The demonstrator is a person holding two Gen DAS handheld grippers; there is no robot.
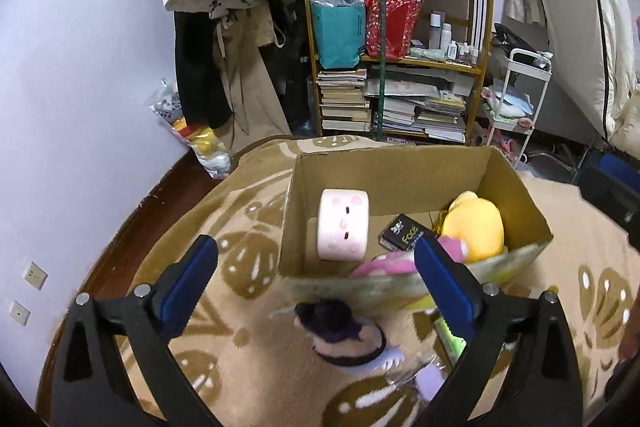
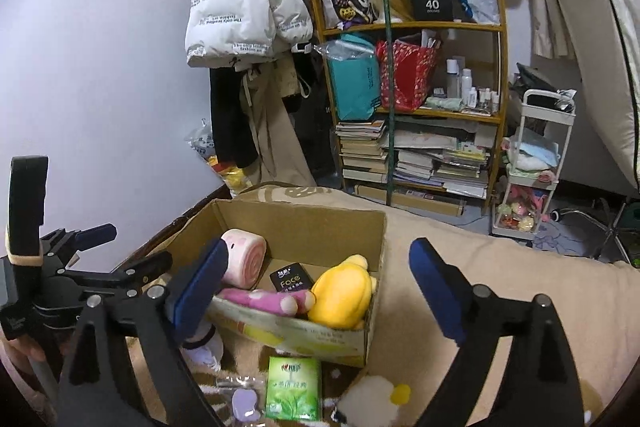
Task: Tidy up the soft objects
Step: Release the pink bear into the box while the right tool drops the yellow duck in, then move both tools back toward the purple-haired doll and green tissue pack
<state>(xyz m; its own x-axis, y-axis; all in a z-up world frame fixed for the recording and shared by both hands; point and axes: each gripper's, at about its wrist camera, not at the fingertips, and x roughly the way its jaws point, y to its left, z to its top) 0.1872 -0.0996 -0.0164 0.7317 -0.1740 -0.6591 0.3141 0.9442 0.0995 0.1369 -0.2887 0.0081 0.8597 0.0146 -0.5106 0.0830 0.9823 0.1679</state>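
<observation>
Flanking the cardboard box (image 2: 352, 341), both grippers' fingers (image 1: 200, 267) (image 2: 436, 291) gape empty above a dark-haired doll (image 1: 340, 331) and tissue pack (image 2: 294, 387).

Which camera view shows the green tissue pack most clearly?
The right wrist view: the green tissue pack lies fully visible on the rug before the cardboard box. In the left wrist view only a green sliver shows behind a finger.

A yellow plush (image 2: 340, 301) and pink spotted plush (image 2: 264, 301) are lying in the brown box (image 2: 304, 223); a green pack (image 2: 293, 387) is showing on the beige leaf-patterned rug (image 1: 240, 267)
</observation>
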